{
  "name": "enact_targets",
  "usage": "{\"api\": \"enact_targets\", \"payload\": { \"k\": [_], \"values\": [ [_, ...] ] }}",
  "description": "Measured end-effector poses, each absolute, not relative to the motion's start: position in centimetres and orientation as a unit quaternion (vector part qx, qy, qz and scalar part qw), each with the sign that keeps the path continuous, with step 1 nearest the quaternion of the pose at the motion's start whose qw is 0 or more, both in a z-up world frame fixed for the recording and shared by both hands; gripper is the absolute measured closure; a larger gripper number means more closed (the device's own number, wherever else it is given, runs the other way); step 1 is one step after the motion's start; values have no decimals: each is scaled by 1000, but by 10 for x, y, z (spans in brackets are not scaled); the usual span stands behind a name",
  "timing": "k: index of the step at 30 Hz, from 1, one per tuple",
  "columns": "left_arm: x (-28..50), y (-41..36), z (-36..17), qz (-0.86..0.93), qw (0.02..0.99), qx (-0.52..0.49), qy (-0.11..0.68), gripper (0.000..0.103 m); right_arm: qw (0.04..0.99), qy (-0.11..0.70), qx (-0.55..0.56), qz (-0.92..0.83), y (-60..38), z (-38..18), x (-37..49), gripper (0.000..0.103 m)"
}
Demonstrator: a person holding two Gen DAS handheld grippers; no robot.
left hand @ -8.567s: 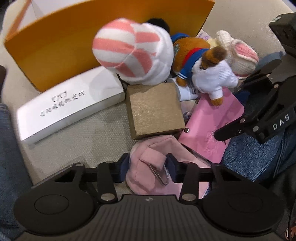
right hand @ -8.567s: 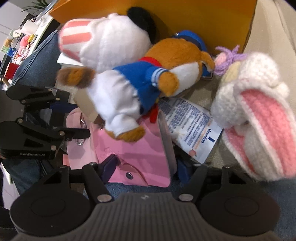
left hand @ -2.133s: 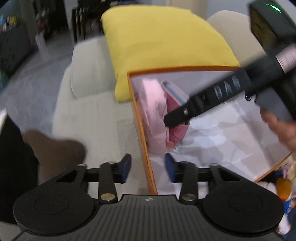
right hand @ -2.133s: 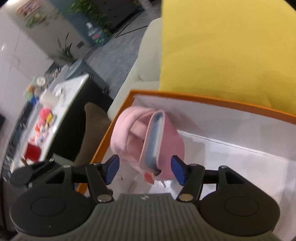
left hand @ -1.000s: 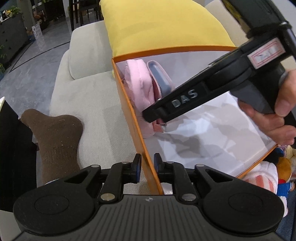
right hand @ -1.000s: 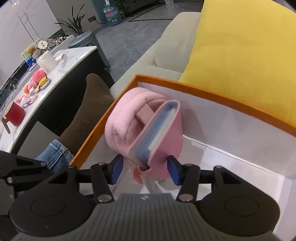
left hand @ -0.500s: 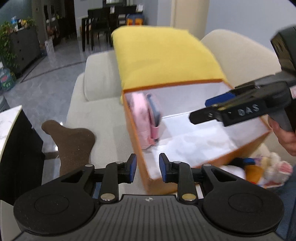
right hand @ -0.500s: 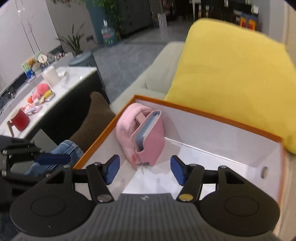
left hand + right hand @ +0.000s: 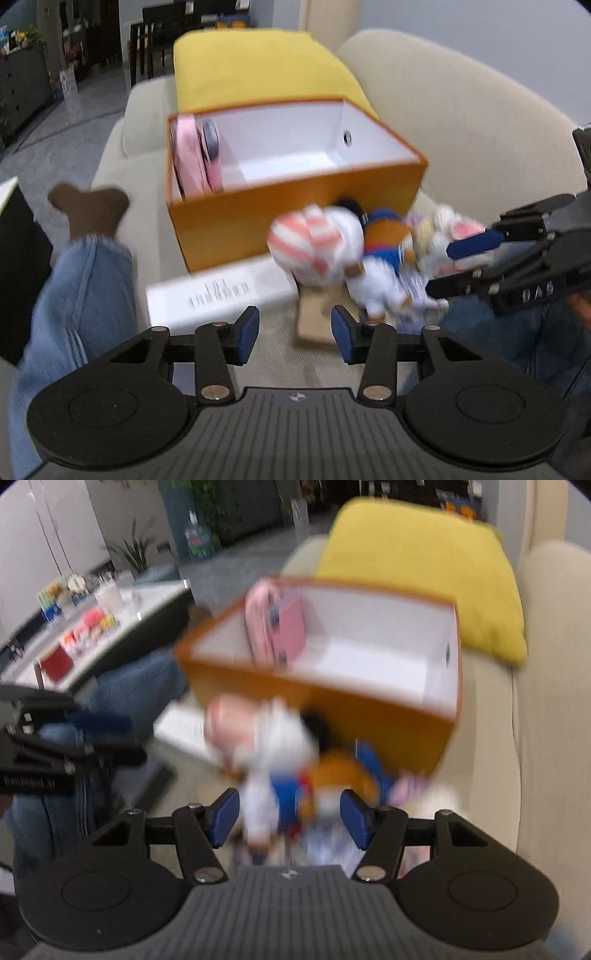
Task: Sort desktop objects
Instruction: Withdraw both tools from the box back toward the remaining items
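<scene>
An orange box [image 9: 295, 206] with a white inside stands on a beige sofa; it also shows in the right wrist view [image 9: 332, 705]. A pink pouch [image 9: 188, 158] and a pink wallet [image 9: 286, 633] stand at its left end. In front of it lie a striped plush [image 9: 314, 251], a brown plush in blue [image 9: 384, 236] and a white knitted bunny [image 9: 454, 232]. My left gripper [image 9: 295, 332] is open and empty above a white case [image 9: 218, 291] and a brown card box [image 9: 314, 321]. My right gripper [image 9: 290, 818] is open and empty over the brown plush [image 9: 332, 775].
A yellow cushion [image 9: 258, 70] leans behind the box. My jeans leg [image 9: 81, 295] and brown sock [image 9: 92, 206] lie to the left. A low table [image 9: 92, 627] with cups and small items stands off the sofa's left side.
Both grippers have pulled back from the box and down toward the toy pile, and opened wider. The pink pouch and wallet stay in the box. The view is motion-blurred.
</scene>
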State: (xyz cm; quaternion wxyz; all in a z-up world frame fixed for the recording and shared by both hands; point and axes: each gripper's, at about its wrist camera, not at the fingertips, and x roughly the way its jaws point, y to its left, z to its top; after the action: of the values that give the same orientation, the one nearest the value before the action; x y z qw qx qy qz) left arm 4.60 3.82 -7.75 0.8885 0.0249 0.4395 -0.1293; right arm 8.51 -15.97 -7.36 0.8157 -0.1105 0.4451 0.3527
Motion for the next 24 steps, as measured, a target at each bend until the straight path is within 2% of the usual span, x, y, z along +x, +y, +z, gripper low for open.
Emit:
{"api": "enact_targets", "payload": {
  "k": [5,12,17,24],
  "values": [
    [29,33,-97,-102,880,46,462,52,786,487,-160,347,-150,-108,73,40],
    [27,65,-119,8,862,55,503,44,750,538,-217,317,-133,-146,85,40],
    [32,69,-133,21,854,60,517,41,741,565,-188,311,-133,-160,100,37],
    [38,64,-150,47,838,103,533,39,731,604,-103,301,-136,-170,125,26]
  ]
}}
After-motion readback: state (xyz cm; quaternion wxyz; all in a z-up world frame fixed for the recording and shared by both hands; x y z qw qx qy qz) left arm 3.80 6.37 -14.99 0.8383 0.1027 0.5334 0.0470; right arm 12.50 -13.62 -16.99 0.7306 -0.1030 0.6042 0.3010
